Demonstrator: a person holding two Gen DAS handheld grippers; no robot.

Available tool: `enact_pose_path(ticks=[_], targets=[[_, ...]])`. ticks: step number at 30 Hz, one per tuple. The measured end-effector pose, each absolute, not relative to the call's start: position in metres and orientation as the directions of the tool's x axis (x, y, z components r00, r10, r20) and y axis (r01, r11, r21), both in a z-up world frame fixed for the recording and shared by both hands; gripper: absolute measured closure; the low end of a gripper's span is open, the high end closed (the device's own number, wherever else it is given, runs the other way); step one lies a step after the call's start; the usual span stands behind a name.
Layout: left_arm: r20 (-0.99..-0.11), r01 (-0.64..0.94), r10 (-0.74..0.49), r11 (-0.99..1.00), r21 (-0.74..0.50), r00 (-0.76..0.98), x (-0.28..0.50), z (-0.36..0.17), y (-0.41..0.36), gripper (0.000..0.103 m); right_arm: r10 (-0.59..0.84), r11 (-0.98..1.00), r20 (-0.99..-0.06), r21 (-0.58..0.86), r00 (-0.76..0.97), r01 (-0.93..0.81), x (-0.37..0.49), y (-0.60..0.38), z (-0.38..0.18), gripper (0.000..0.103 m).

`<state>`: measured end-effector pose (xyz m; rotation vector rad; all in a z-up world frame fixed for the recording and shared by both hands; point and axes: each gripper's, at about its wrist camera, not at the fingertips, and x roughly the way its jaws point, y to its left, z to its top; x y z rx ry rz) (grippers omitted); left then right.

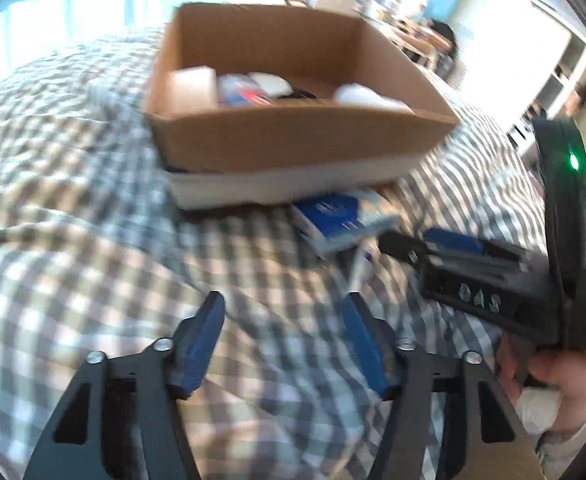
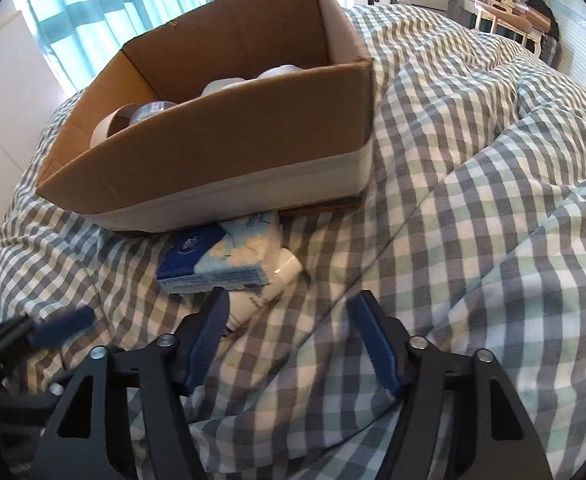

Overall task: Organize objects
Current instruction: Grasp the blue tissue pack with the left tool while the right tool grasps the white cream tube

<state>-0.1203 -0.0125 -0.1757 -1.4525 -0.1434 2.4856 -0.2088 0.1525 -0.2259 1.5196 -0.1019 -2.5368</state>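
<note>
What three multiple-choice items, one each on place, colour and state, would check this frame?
1. Where does the tissue pack lie?
A. inside the box
B. on the quilt by the box's near wall
C. in a gripper

2. What colour are the finger pads?
A. blue
B. red
C. yellow

3. How is the right gripper?
A. shut on the pack
B. shut, empty
C. open, empty

Answers: B, the pack sits on the checked quilt against the box; A, the pads are blue in both views; C, its fingers stand apart with only quilt between them.
</note>
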Motion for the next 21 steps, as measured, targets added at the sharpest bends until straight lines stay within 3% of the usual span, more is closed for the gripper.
enact_pose_path(ticks=[4, 14, 17, 21], targets=[[-0.850, -0.099, 0.223, -0.975, -0.200, -0.477, -0.124, -0.178, -0.032, 0.037, -0.179, -0.982, -0.882, 0.130, -0.436, 0.139, -0.210, 0.132, -0.236, 0.048], [-0.852, -0.070, 0.229, -0.972, -0.223, -0.470, -0.136, -0.188, -0.027, 0.037, -0.124, -0.987, -0.901, 0.069, -0.415, 0.145, -0.225, 0.106, -0.264, 0.049], [-0.850, -0.068, 0.232, -0.972, -0.227, -0.473, -0.136, -0.189, -0.024, 0.037, -0.126, -0.984, -0.888, 0.057, -0.442, 0.167, -0.214, 0.109, -0.257, 0.059], [-0.853, -0.062, 0.224, -0.973, -0.221, -0.471, -0.135, -0.190, -0.023, 0.037, -0.161, -0.980, -0.877, 0.086, -0.453, 0.182, -0.196, 0.127, -0.241, 0.081]])
